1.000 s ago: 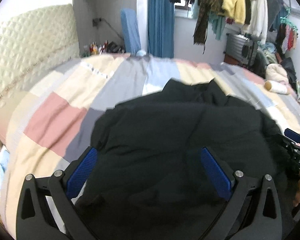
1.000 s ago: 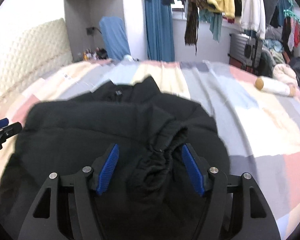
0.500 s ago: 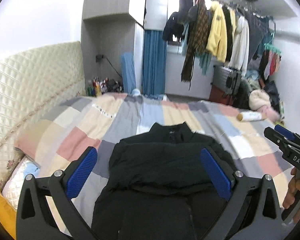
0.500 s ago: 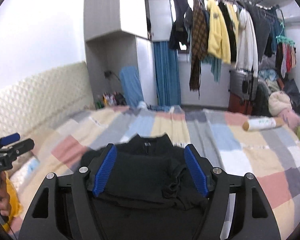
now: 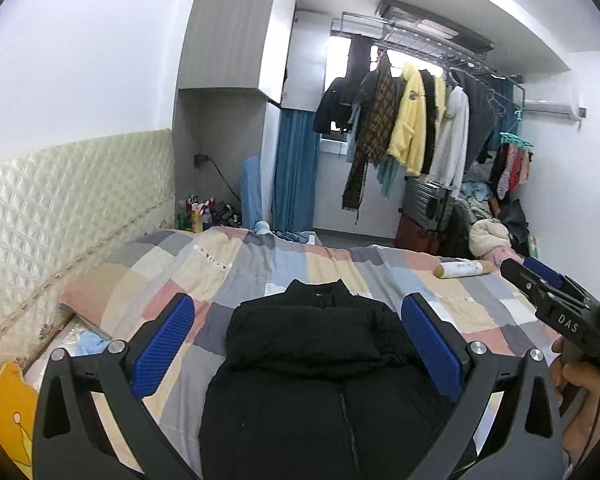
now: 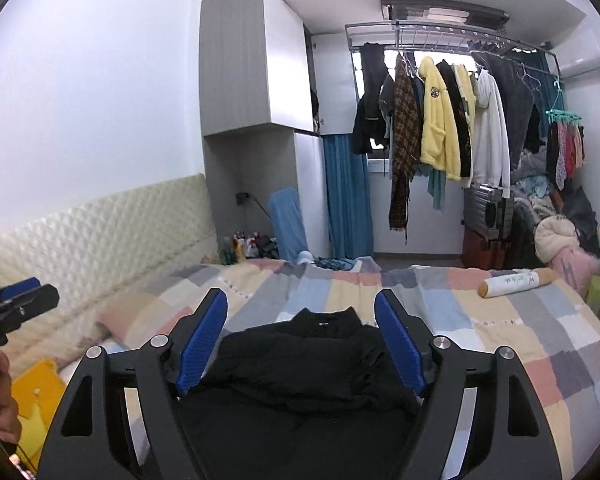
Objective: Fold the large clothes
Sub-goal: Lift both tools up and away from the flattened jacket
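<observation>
A black jacket [image 5: 312, 344] [image 6: 300, 364] lies on the patchwork bedspread [image 5: 340, 264] [image 6: 512, 320], collar at the far end, both sleeves folded in over the chest. My left gripper [image 5: 296, 320] hangs well above and short of it, open, with nothing between the blue pads. My right gripper [image 6: 302, 322] is raised likewise above the jacket, its jaws still opening and empty. Each gripper shows at the edge of the other's view, the right gripper [image 5: 548, 288] held by a hand [image 5: 580, 380], the left gripper [image 6: 16, 304] by a hand [image 6: 0, 400].
A quilted cream headboard [image 5: 60, 208] runs along the left. A white bolster [image 5: 464, 269] [image 6: 514, 282] lies on the bed's far right. Beyond are a rack of hanging clothes [image 6: 440, 128], a suitcase [image 6: 484, 208], a blue curtain [image 6: 348, 196] and bottles [image 5: 196, 216] on a side shelf.
Both grippers have risen and drawn back from the jacket, which a second ago filled both views; it now lies flat and small below. The right jaws have widened.
</observation>
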